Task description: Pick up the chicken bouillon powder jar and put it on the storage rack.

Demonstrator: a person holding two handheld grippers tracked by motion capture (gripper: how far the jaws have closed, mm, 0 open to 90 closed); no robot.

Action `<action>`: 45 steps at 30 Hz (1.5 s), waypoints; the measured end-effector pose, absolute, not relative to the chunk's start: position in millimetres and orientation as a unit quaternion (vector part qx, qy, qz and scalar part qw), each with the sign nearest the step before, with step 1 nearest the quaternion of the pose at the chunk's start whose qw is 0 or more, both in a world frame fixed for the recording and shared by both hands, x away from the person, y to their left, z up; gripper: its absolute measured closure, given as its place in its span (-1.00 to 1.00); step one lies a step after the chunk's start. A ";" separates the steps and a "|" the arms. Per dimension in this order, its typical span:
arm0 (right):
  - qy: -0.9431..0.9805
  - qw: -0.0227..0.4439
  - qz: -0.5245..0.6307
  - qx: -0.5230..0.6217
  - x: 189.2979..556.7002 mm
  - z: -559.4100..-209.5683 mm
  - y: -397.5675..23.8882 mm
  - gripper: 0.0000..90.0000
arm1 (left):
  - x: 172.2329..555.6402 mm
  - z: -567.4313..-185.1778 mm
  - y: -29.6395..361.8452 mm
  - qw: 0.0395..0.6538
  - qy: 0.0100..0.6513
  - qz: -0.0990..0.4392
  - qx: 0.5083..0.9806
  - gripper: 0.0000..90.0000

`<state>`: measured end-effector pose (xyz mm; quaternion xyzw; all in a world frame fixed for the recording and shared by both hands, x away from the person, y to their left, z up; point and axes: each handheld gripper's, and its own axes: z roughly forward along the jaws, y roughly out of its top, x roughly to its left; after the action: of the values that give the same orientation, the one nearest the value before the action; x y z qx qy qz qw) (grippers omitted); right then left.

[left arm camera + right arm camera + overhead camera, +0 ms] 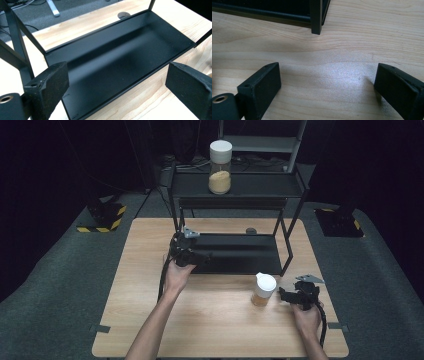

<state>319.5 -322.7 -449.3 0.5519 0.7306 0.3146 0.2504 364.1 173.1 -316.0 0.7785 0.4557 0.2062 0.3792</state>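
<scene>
Dark floor lies all around the wooden table (220,320). On it, the small jar (263,289) with the white lid stands just beside the right gripper (286,295), whose jaws are wide apart, holding nothing. By the black rack's bottom shelf (120,57), the left gripper (199,259) gapes, holding nothing too.

Dim dark surroundings, table (220,320) lit from above, soft shadows, bright sheen on wood, slightly soft focus
</scene>
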 end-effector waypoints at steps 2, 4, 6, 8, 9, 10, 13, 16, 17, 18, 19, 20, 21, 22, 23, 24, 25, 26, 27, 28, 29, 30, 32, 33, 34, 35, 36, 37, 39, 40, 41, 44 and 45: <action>0.731 0.250 0.315 0.552 319.5 -449.3 -322.7 -0.86 | 363.8 -320.5 172.8 0.377 0.456 0.206 0.780 -0.89; 0.731 0.250 0.315 0.552 319.5 -449.3 -322.7 -0.86 | 363.0 -325.8 172.4 0.374 0.456 0.205 0.781 -0.89; 0.731 0.250 0.315 0.552 319.5 -449.3 -322.7 -0.86 | 362.3 -331.8 172.4 0.372 0.458 0.204 0.781 -0.89; 0.731 0.250 0.315 0.552 319.5 -449.3 -322.7 -0.86 | 361.3 -337.9 172.6 0.371 0.459 0.202 0.781 -0.89; 0.731 0.250 0.315 0.552 319.5 -449.4 -322.7 -0.86 | 360.7 -340.5 172.5 0.369 0.460 0.202 0.782 -0.89; 0.731 0.250 0.315 0.552 319.5 -449.3 -322.7 -0.86 | 359.8 -343.6 172.6 0.367 0.459 0.203 0.783 -0.90; 0.730 0.251 0.315 0.552 319.5 -449.4 -322.6 -0.86 | 357.7 -351.0 174.5 0.368 0.462 0.201 0.782 -0.90; 0.730 0.251 0.314 0.552 319.5 -449.4 -322.4 -0.86 | 356.0 -358.3 176.2 0.371 0.465 0.199 0.779 -0.90; 0.730 0.251 0.314 0.552 319.5 -449.4 -322.4 -0.86 | 356.0 -358.3 176.2 0.371 0.465 0.199 0.779 -0.90; 0.730 0.251 0.314 0.552 319.5 -449.4 -322.4 -0.86 | 354.9 -364.0 176.2 0.373 0.467 0.198 0.777 -0.90; 0.730 0.251 0.314 0.552 319.5 -449.3 -322.4 -0.86 | 354.4 -367.1 175.8 0.372 0.468 0.198 0.777 -0.90; 0.730 0.251 0.314 0.552 319.5 -449.3 -322.4 -0.86 | 353.8 -371.5 175.6 0.373 0.470 0.198 0.775 -0.90; 0.730 0.251 0.314 0.552 319.5 -449.3 -322.4 -0.86 | 353.7 -375.6 175.7 0.373 0.472 0.196 0.775 -0.89; 0.730 0.251 0.314 0.552 319.5 -449.4 -322.4 -0.86 | 354.0 -379.7 175.6 0.371 0.473 0.194 0.775 -0.89; 0.730 0.251 0.314 0.552 319.5 -449.4 -322.4 -0.86 | 353.9 -382.7 175.3 0.370 0.475 0.192 0.775 -0.90; 0.730 0.251 0.314 0.552 319.5 -449.4 -322.4 -0.86 | 353.8 -387.9 175.5 0.369 0.478 0.189 0.774 -0.90; 0.730 0.251 0.314 0.552 319.5 -449.4 -322.4 -0.86 | 354.3 -391.6 176.3 0.369 0.480 0.185 0.774 -0.90; 0.730 0.251 0.314 0.552 319.5 -449.3 -322.4 -0.86 | 354.6 -395.7 177.0 0.370 0.483 0.181 0.772 -0.90; 0.730 0.251 0.314 0.552 319.5 -449.4 -322.4 -0.86 | 354.9 -398.2 177.0 0.369 0.485 0.179 0.772 -0.90; 0.730 0.251 0.314 0.552 319.5 -449.4 -322.4 -0.86 | 354.9 -401.6 176.4 0.368 0.487 0.179 0.772 -0.90; 0.730 0.251 0.314 0.552 319.5 -449.4 -322.4 -0.86 | 355.3 -404.7 175.8 0.365 0.488 0.178 0.773 -0.90; 0.730 0.251 0.314 0.552 319.5 -449.4 -322.4 -0.86 | 355.4 -406.5 175.4 0.364 0.488 0.178 0.773 -0.90; 0.730 0.251 0.314 0.552 319.5 -449.4 -322.3 -0.86 | 355.1 -411.2 173.9 0.362 0.490 0.179 0.773 -0.90; 0.730 0.251 0.314 0.553 319.5 -449.3 -322.3 -0.86 | 355.0 -413.6 173.5 0.361 0.490 0.180 0.773 -0.90; 0.730 0.251 0.314 0.552 319.5 -449.4 -322.3 -0.86 | 354.9 -416.4 173.0 0.360 0.491 0.181 0.772 -0.89; 0.730 0.251 0.314 0.552 319.5 -449.4 -322.3 -0.86 | 355.1 -419.2 172.2 0.359 0.492 0.181 0.772 -0.89; 0.730 0.251 0.314 0.553 319.6 -449.4 -322.3 -0.86 | 355.7 -422.5 171.2 0.356 0.493 0.181 0.773 -0.89; 0.730 0.251 0.314 0.553 319.6 -449.3 -322.3 -0.86 | 355.9 -425.4 169.7 0.353 0.493 0.182 0.774 -0.89; 0.730 0.251 0.314 0.553 319.6 -449.3 -322.2 -0.86 | 356.0 -431.0 167.5 0.350 0.495 0.184 0.774 -0.89; 0.730 0.251 0.314 0.553 319.6 -449.3 -322.2 -0.86 | 355.9 -433.7 166.7 0.348 0.496 0.184 0.774 -0.89; 0.730 0.251 0.314 0.553 319.6 -449.4 -322.2 -0.86 | 355.6 -435.7 165.9 0.347 0.498 0.184 0.773 -0.89; 0.730 0.251 0.314 0.553 319.8 -449.3 -322.1 -0.86 | 355.7 -443.8 164.5 0.344 0.501 0.183 0.773 -0.89; 0.730 0.251 0.314 0.553 319.7 -449.3 -322.1 -0.86 | 353.4 -445.6 163.3 0.345 0.499 0.189 0.772 -0.90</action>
<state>319.7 -322.1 -449.3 0.5529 0.7298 0.3141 0.2509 353.4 163.3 -445.6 0.7723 0.4988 0.1893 0.3449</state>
